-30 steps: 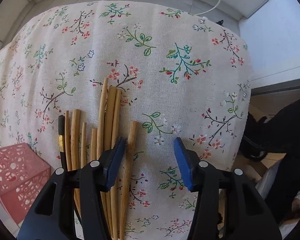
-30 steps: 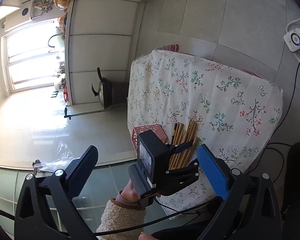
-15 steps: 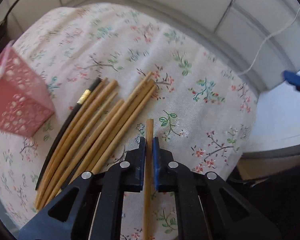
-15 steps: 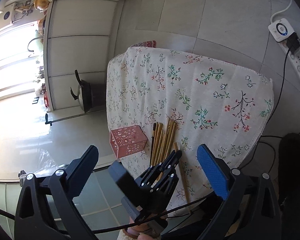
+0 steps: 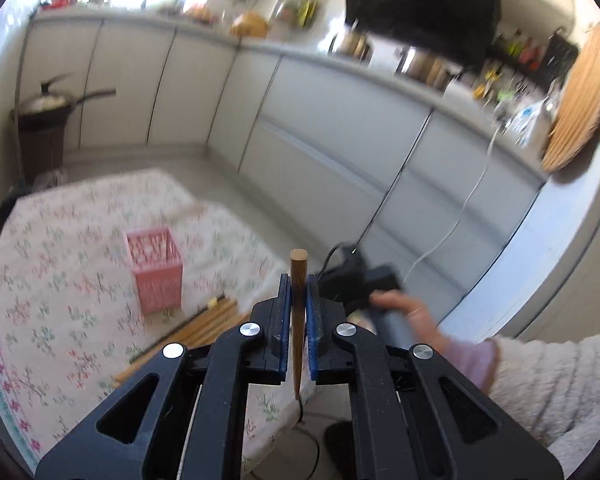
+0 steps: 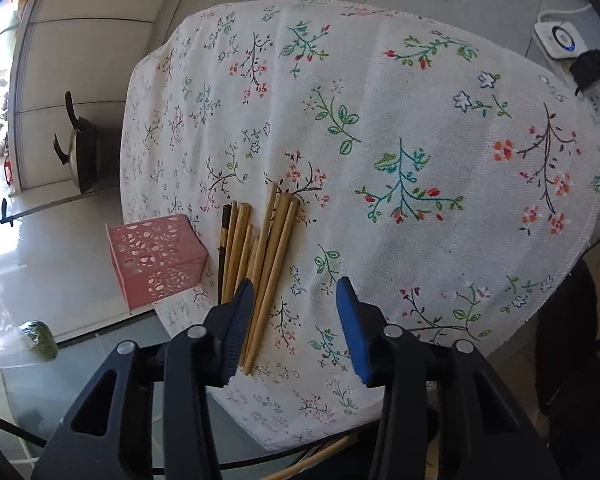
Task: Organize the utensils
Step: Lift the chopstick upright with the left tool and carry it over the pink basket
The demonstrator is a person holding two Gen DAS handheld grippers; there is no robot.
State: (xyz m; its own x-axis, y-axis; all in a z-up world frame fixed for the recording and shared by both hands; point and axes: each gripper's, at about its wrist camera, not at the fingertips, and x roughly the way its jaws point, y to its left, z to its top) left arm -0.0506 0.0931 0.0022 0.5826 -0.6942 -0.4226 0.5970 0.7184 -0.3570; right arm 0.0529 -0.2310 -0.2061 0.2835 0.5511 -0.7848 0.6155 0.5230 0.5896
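Floral tablecloth (image 6: 380,120), black pan (image 5: 52,102), white power strip (image 6: 560,38).

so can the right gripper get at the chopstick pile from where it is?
Probably yes: the right gripper is open just above the chopstick pile, with nothing between; the pink basket sits to the side.

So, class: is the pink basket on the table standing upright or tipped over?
Upright. In the left wrist view the pink basket stands on its base on the tablecloth, open top facing up, beside the chopsticks.

L gripper (image 5: 296,316) lifted chopstick (image 5: 298,304) off cloth, now upright; R gripper (image 6: 296,316) moved closer over bundle (image 6: 256,256).
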